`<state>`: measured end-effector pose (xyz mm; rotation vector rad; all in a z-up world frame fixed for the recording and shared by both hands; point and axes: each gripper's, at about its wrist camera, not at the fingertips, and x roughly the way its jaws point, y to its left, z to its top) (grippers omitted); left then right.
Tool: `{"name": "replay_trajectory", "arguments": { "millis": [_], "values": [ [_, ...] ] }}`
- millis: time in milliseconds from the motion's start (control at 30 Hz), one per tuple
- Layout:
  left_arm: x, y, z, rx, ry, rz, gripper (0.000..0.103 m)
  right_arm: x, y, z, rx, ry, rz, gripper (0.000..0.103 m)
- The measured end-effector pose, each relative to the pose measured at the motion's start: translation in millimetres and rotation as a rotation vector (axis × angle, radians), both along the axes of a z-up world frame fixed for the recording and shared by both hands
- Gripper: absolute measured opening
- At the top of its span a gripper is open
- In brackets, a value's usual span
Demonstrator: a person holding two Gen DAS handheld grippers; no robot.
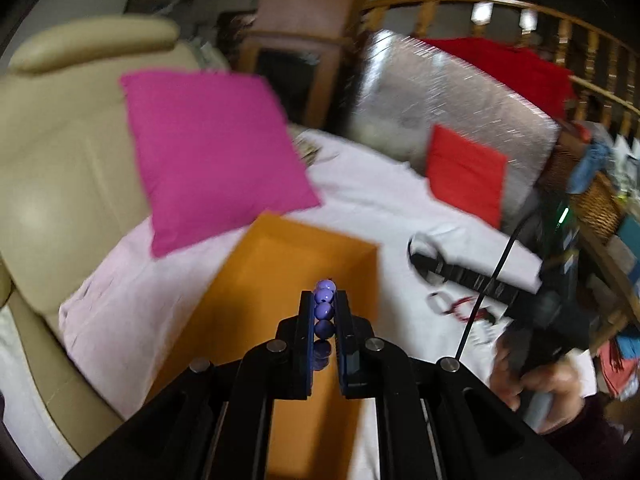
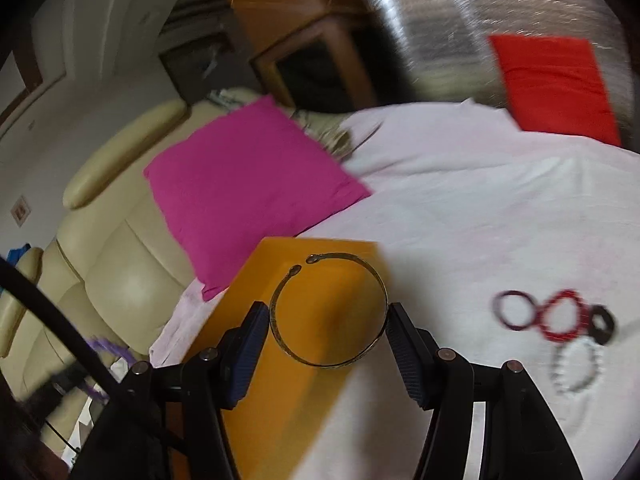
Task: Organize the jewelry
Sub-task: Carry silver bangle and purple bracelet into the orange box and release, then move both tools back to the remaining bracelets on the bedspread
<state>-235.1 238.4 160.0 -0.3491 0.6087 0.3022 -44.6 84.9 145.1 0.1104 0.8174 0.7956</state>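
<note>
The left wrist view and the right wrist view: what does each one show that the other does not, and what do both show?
Only the left wrist view shows the left gripper shut on a purple bead strand, and the hand holding the right gripper.

Only the right wrist view shows the metal cuff bangle clamped between the right gripper pads, and a pale bead bracelet.

Both show the orange box, the pink cushion, the red cushion, the white cloth and red bangles.
</note>
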Motion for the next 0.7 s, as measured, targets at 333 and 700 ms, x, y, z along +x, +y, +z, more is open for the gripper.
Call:
{"name": "replay_trajectory", "arguments": {
  "millis": [333,700],
  "values": [
    [20,42,-78,-0.072,0.161,0.091,0.009,21,107,-48,-0.139,0.197,0.105,0.063],
    [13,51,-76,-0.052,0.194,0.164,0.037,33,140,-67,-0.134,0.295,0.131,0.066]
  ]
}}
